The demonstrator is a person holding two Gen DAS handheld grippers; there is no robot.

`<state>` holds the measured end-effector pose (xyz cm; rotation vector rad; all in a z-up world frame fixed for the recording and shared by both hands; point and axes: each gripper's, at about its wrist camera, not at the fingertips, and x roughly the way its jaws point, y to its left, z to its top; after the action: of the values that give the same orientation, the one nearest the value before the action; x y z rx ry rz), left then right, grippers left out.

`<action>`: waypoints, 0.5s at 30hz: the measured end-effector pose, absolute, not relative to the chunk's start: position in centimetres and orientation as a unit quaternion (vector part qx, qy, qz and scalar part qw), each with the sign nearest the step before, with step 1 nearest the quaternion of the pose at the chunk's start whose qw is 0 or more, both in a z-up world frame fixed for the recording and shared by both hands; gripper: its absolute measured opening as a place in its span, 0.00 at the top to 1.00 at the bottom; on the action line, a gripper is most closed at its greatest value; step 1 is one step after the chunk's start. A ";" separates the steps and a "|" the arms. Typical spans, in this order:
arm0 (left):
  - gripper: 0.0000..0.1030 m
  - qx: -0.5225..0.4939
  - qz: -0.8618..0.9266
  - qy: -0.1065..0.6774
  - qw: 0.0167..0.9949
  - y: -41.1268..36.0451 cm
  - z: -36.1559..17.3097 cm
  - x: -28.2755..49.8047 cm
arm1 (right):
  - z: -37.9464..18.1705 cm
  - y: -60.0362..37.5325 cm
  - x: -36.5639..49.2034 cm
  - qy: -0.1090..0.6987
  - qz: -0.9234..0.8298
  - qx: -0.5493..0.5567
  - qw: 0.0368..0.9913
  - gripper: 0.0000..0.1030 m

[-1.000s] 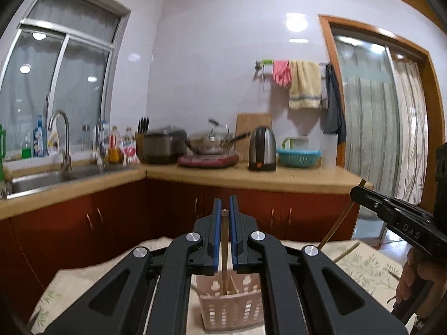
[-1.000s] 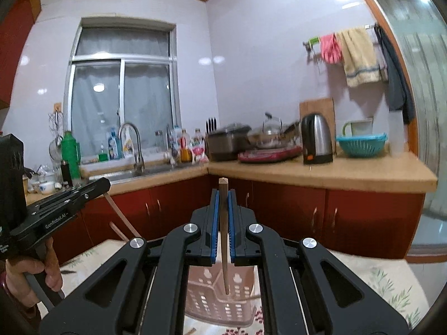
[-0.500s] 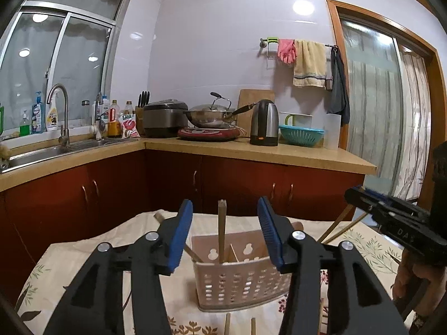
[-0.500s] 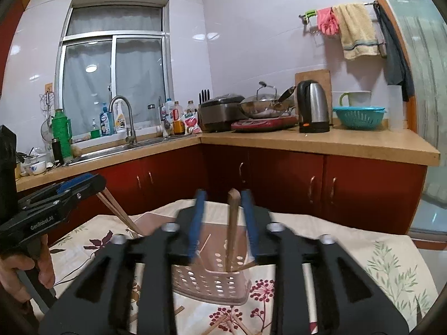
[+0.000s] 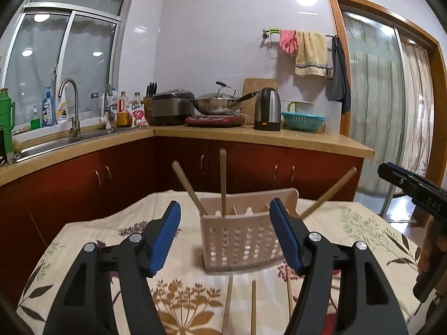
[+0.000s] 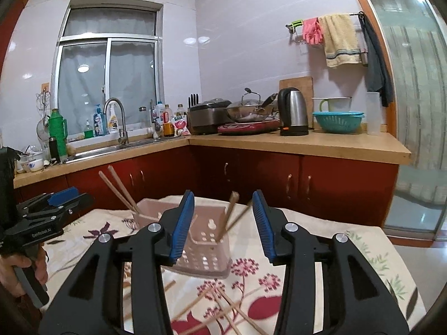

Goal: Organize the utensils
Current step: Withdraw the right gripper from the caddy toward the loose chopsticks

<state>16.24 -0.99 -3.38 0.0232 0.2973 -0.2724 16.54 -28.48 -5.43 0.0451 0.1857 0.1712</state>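
Observation:
A pink perforated utensil basket (image 5: 241,238) stands on the table with wooden chopsticks (image 5: 222,180) standing in it, some leaning left and right. It also shows in the right wrist view (image 6: 201,244) with a chopstick (image 6: 227,215) upright in its right compartment. My left gripper (image 5: 225,236) is open and empty, just short of the basket. My right gripper (image 6: 222,223) is open and empty, above the basket's near side. Several loose chopsticks (image 6: 220,307) lie on the tablecloth in front of the basket; they also show in the left wrist view (image 5: 252,304).
The table has a floral tablecloth (image 5: 178,296). Behind it runs a kitchen counter (image 5: 251,135) with red cabinets, a sink (image 5: 64,139), a kettle (image 5: 266,109) and a wok. A glass door (image 5: 391,111) is at the right.
Both grippers opened and let go of a chopstick each into the basket. Both have drawn back and down from the basket.

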 end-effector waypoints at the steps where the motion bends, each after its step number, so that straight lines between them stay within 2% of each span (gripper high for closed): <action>1: 0.37 0.012 -0.135 0.151 0.979 -1.0 -3.6 16.0 | -5.6 -28.6 16.2 0.095 0.084 0.023 0.992 0.59; 15: 0.37 0.017 -0.122 0.204 0.971 -0.9 -8.6 11.6 | -12.8 -29.9 11.5 0.168 0.058 0.025 0.984 0.59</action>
<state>11.63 -0.86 -8.60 0.0353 0.4124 -0.2462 11.48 -29.85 -12.76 0.0498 0.3372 0.1167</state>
